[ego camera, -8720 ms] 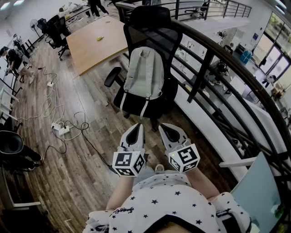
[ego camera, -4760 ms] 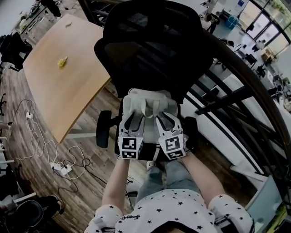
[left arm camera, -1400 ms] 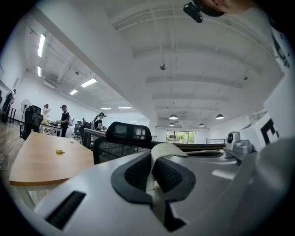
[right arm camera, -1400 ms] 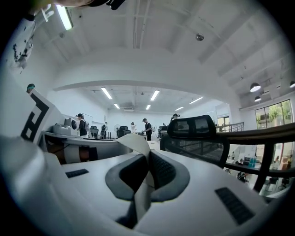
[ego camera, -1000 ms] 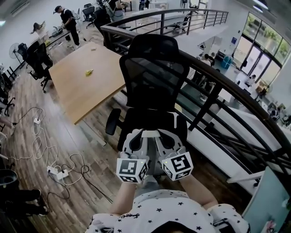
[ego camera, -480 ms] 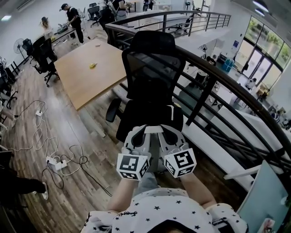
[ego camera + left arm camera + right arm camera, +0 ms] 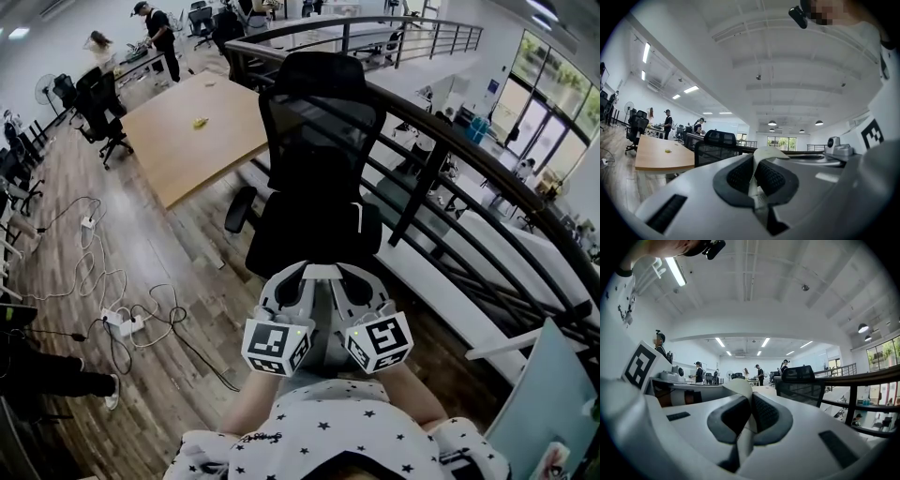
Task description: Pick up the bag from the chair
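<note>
The grey bag (image 7: 324, 319) hangs in front of the person, clear of the black office chair (image 7: 317, 141), whose seat (image 7: 309, 234) is bare. My left gripper (image 7: 292, 277) and right gripper (image 7: 349, 277) sit side by side at the bag's top. In the left gripper view the left gripper (image 7: 754, 176) is shut on a pale bag strap (image 7: 768, 152) that arches up past the jaws. The right gripper view shows the right gripper (image 7: 747, 416) shut on a like strap (image 7: 740, 387). Most of the bag's body is hidden below the grippers.
A wooden table (image 7: 187, 127) stands left of the chair. A dark railing (image 7: 450, 159) runs behind it, with a drop to a lower floor. Cables and a power strip (image 7: 122, 323) lie on the floor at left. More chairs (image 7: 98, 103) and people (image 7: 155, 28) are far back.
Both grippers have drawn back from the chair toward the person, carrying the bag with them. The bag, which hung over the seat's front edge a second ago, is now clear of it.
</note>
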The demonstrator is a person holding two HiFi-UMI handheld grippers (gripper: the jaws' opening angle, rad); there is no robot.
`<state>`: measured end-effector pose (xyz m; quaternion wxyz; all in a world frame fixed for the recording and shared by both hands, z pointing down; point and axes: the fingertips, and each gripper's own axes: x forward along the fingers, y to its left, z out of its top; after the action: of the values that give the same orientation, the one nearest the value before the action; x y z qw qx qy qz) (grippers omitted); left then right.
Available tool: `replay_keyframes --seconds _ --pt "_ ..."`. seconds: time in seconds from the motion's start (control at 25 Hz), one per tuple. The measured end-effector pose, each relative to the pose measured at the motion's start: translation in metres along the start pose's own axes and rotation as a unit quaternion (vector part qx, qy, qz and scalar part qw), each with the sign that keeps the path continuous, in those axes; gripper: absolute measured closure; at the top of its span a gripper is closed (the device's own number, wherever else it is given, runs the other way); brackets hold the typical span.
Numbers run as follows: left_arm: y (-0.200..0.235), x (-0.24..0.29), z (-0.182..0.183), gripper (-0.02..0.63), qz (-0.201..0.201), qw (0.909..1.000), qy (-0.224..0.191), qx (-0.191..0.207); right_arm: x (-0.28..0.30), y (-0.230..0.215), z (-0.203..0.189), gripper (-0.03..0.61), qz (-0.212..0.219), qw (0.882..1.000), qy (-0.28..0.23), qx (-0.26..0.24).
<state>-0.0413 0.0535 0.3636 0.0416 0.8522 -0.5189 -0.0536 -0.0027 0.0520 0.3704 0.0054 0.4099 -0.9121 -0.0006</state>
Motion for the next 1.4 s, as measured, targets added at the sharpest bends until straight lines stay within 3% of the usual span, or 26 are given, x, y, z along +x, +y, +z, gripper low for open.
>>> replay_keyframes --seconds 0.36,1.4 --pt "-0.015 -0.019 0.002 0.601 -0.005 0.9999 -0.01 -0.006 -0.018 0.012 0.003 0.581 0.001 1.0 -0.007 0.001" --pt "-0.009 -0.008 0.004 0.601 -0.007 1.0 -0.003 -0.002 -0.007 0.004 0.004 0.581 0.006 1.0 -0.005 0.018"
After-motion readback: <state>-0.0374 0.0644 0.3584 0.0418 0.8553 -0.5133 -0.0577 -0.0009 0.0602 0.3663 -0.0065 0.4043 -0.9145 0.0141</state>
